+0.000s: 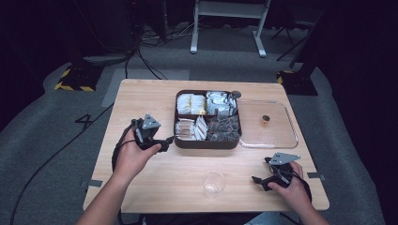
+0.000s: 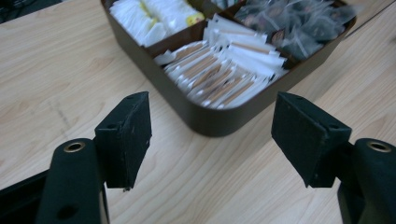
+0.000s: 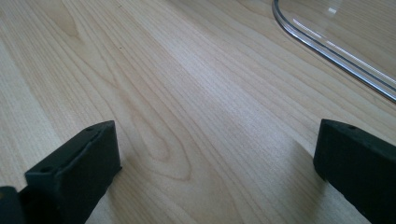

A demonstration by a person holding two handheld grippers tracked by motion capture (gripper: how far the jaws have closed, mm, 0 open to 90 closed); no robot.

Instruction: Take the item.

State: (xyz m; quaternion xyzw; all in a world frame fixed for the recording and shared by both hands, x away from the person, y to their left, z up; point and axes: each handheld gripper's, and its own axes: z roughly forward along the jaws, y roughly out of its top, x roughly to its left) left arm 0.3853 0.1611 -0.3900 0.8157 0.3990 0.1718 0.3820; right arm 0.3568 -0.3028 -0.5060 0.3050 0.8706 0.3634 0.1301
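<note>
The paper packets [image 2: 219, 74] lie packed in the near compartment of the brown box [image 2: 219, 122], straight ahead of the left gripper [image 2: 212, 135] and just beyond its jaws, which stand wide apart and empty. They are slim white sachets with tan stripes, overlapping like shingles. I'd judge them light, thin and bendy, apt to slide against each other, so pinching one raised edge looks best. Further off, the right gripper [image 1: 261, 180] rests low over the bare table [image 3: 177, 93], jaws also apart, with the clear lid [image 3: 336, 51] ahead of its right-hand jaw and a plastic cup [image 1: 213, 183] beside it.
</note>
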